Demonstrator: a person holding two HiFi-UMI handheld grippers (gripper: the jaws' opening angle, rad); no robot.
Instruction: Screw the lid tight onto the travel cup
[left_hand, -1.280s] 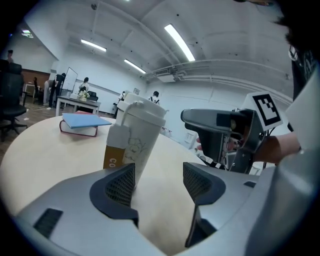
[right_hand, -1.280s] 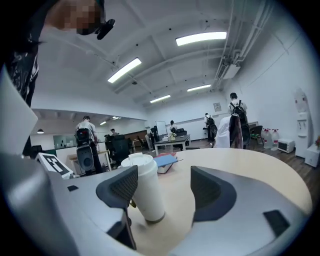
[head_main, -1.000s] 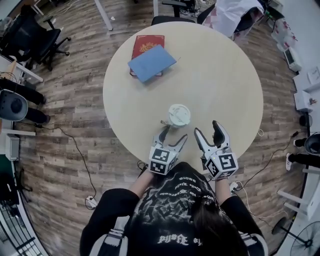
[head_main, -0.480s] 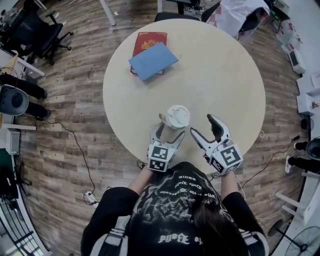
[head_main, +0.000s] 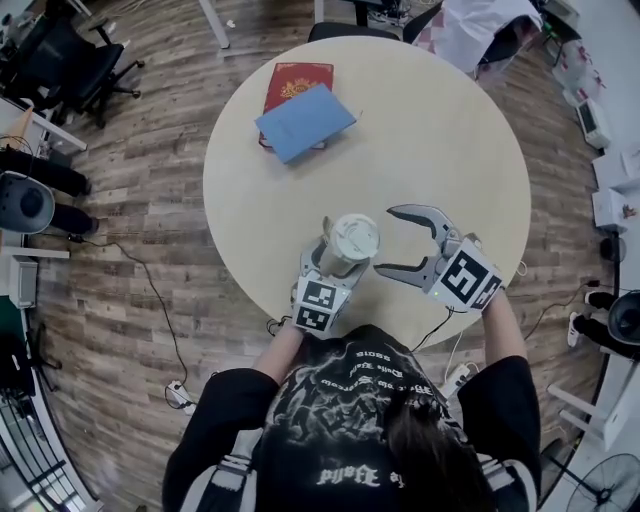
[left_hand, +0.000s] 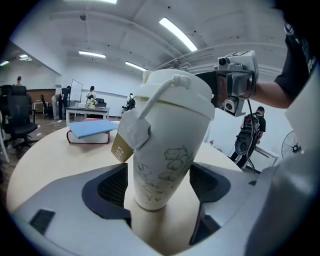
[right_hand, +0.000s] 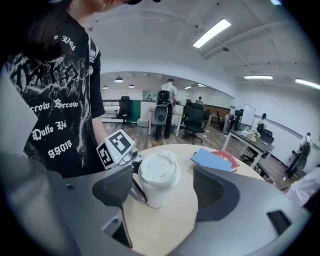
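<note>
A white travel cup with its white lid on stands near the front edge of the round table. It has a flower line drawing and a brown tag on a strap. My left gripper reaches around the cup's lower body. Its jaws are opening, with a small gap on each side between pads and cup. My right gripper points left at the cup from the right. Its jaws are opening too, and the cup stands just past the fingertips.
A blue book lies on a red book at the far left of the table. Office chairs, desks and cables surround the table on the wood floor. People stand in the background of both gripper views.
My left gripper has moved forward so its jaws are around the cup. The right gripper has swung out to the right and turned to point left at the cup, jaws wider.
</note>
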